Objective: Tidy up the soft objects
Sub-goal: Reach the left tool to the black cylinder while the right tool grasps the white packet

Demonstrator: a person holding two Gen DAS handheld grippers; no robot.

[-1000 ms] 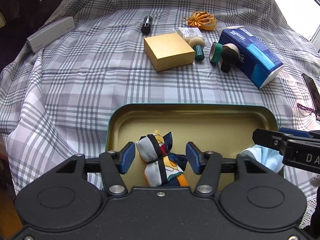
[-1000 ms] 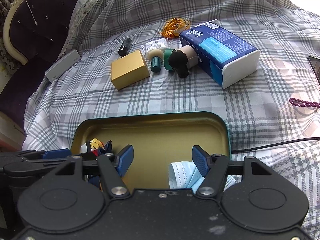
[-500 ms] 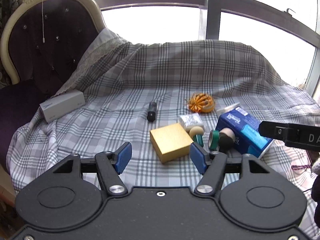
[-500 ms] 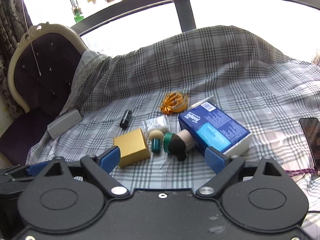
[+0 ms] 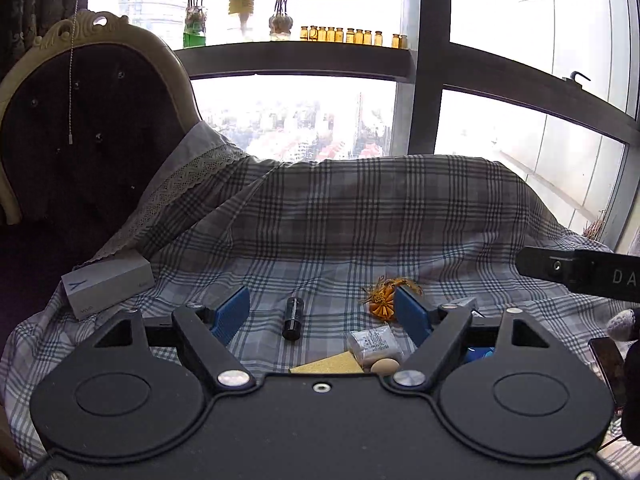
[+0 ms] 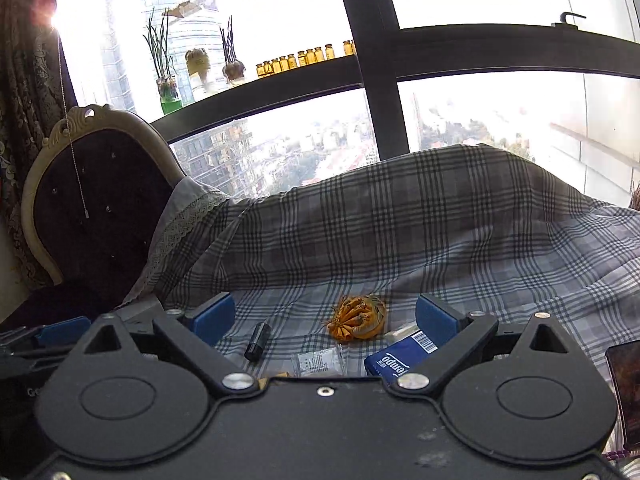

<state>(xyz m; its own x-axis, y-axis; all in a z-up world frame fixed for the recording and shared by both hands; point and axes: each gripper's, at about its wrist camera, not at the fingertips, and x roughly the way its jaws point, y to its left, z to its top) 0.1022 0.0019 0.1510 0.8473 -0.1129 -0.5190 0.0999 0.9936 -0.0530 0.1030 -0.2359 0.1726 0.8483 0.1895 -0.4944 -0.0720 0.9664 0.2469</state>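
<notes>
An orange fabric scrunchie (image 5: 386, 300) lies on the plaid cloth (image 5: 360, 216); it also shows in the right wrist view (image 6: 358, 317). My left gripper (image 5: 322, 314) is open and empty, raised above the cloth and level with the window. My right gripper (image 6: 326, 318) is open and empty, also raised; its side shows at the right of the left wrist view (image 5: 580, 272). The tin tray with the scarf and the face mask is out of view below both cameras.
On the cloth lie a black tube (image 5: 293, 317), a wrapped white packet (image 5: 374, 344), a gold box corner (image 5: 328, 366), a blue tissue pack (image 6: 400, 356) and a grey box (image 5: 106, 286). A phone (image 6: 624, 392) lies at right. A dark chair (image 5: 80, 140) stands at left.
Both grippers have lifted and tilted up from the tin tray, so the tray, scarf and mask have dropped out of view. Both jaws have opened wider.
</notes>
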